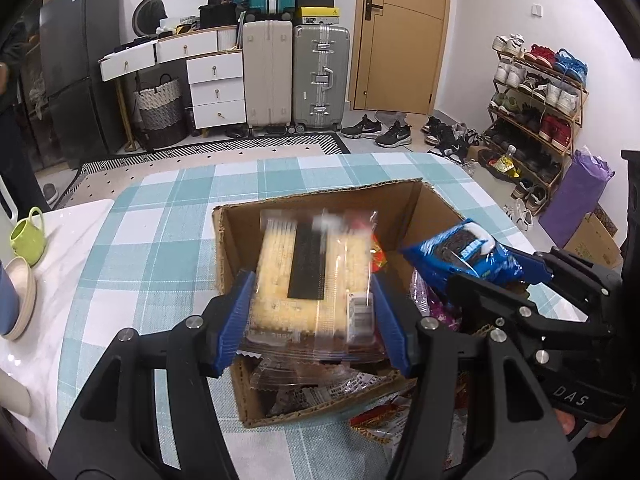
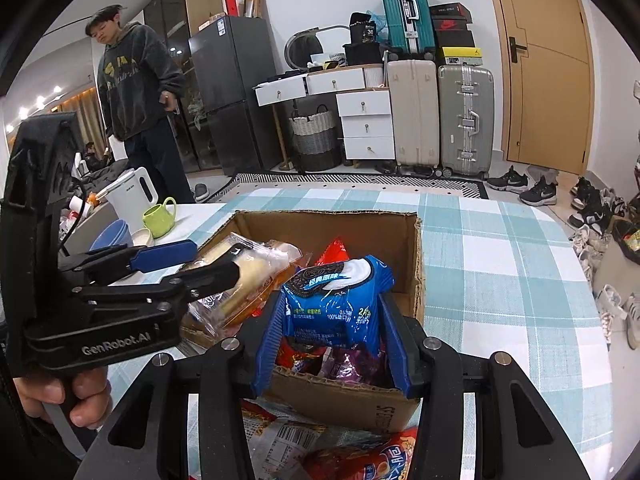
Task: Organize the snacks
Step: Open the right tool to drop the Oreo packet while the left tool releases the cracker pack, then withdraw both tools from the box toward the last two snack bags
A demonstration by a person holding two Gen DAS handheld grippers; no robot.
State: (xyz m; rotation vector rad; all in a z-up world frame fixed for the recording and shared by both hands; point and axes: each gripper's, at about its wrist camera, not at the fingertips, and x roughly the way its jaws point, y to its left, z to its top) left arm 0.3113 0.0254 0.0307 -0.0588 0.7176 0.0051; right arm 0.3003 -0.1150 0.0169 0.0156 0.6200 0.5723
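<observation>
So both hands are busy over the open brown cardboard box sitting on the teal-and-white checked tablecloth. The left gripper has its blue pads clamped on a clear-wrapped pack of pale yellow cake slices, held above the box's left half. The right gripper is pinched on a blue crinkly cookie packet, which hangs right over the box opening, above a heap of red and purple wrappers.

What I'd worry about: the two grippers are really near each other, so if either one swings in it could knock the other's load. The cake pack's wrap looks slick and the pads only bite its edges, so I reckon it could slide out or get squashed. The cookie packet is gripped low, so it might flop over.

Hard to see stuff: the cake pack's label is blurred, the bottom of the box is buried under wrappers, and the loose orange-red snack bags on the cloth in front of the box get cut off by the gripper bodies. Can't tell how full the box is.
</observation>
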